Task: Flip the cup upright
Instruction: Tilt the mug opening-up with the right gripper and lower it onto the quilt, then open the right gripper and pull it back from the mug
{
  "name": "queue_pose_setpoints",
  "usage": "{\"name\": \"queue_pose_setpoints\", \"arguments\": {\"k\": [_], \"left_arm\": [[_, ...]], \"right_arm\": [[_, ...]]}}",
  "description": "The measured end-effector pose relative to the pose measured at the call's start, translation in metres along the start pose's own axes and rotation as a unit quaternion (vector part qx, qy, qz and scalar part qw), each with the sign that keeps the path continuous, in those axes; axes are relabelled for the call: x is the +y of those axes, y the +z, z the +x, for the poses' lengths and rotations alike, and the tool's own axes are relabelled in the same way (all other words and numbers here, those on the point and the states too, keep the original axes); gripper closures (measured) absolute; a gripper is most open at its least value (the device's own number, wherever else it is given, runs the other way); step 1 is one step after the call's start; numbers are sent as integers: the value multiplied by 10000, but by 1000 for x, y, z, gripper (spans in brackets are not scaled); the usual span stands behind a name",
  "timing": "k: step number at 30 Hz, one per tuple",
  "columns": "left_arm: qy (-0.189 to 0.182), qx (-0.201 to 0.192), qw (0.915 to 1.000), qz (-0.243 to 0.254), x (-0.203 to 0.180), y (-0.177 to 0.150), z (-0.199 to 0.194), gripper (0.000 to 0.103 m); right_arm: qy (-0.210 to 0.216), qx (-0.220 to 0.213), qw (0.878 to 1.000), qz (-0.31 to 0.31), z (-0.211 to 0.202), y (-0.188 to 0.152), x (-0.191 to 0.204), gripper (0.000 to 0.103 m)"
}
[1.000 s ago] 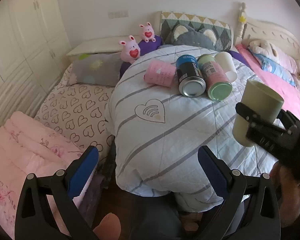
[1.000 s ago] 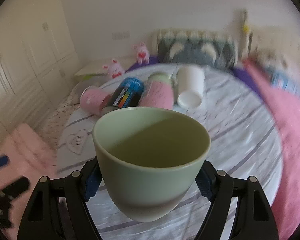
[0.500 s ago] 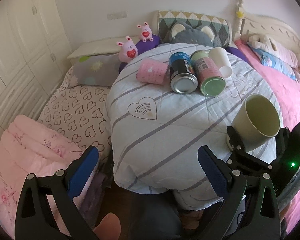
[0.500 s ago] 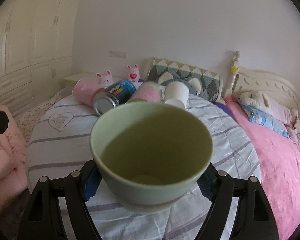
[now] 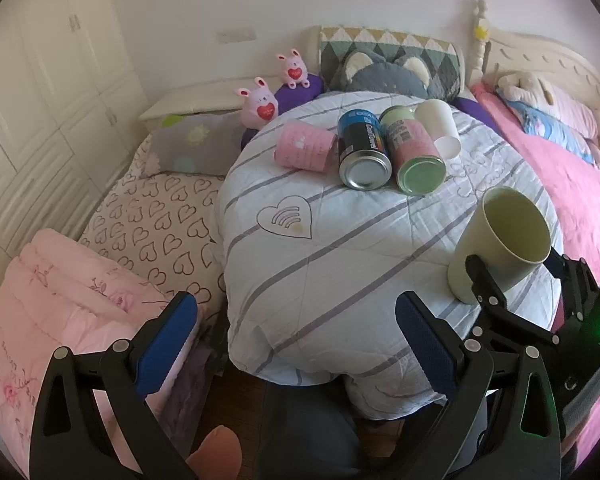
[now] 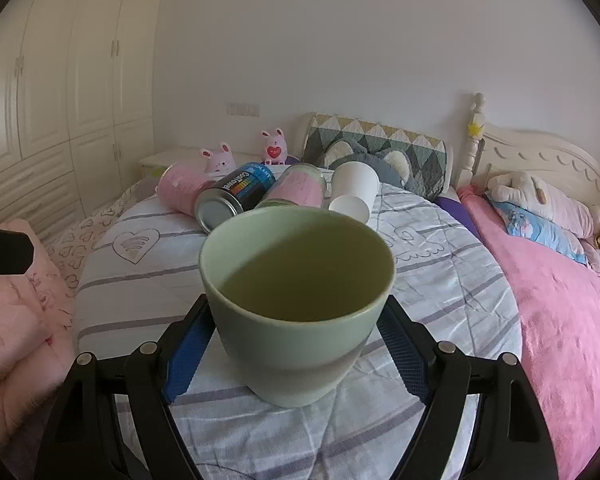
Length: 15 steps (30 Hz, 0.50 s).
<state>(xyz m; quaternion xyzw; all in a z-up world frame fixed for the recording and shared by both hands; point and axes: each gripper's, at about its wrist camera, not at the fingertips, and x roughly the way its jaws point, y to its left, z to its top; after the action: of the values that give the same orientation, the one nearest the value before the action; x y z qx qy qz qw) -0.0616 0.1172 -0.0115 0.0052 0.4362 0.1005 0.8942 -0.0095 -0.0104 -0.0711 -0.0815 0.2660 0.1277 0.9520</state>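
Note:
A pale green cup point(image 6: 296, 304) stands upright, mouth up, on the striped round cloth-covered table point(image 6: 140, 280). It also shows in the left wrist view point(image 5: 500, 248) at the table's right edge. My right gripper point(image 6: 296, 344) has its blue pads on both sides of the cup's lower half, shut on it. My left gripper point(image 5: 296, 344) is open and empty, low at the table's near edge.
At the table's back lie a pink cup point(image 5: 304, 150), a blue-black can point(image 5: 364, 148), a pink-green can point(image 5: 414, 156) and a white paper cup point(image 5: 440, 128), all on their sides. A pink bed point(image 5: 572, 184) lies right, pink bedding point(image 5: 60, 308) left.
The right gripper has brought the green cup down from the air onto the table's right edge. The cup now stands upright on the cloth. The left gripper has stayed in place.

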Motion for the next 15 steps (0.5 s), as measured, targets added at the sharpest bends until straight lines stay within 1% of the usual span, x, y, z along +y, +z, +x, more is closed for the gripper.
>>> {"name": "queue_pose_setpoints", "arguments": {"k": [4,8,15], "left_arm": [[1,-6,10000,0,0,0,-2,2],[10,-29,10000,17,-1,0,-4,2],[-15,-122,9999,-7,-4,2,-13,2]], "right_arm": [[-4,-40,10000,-19,-7,0,-1,20],[79,-36,9999,-62,-14,-1,-1,20],[113,-276,9995,76,-44,5,-8,20]]}}
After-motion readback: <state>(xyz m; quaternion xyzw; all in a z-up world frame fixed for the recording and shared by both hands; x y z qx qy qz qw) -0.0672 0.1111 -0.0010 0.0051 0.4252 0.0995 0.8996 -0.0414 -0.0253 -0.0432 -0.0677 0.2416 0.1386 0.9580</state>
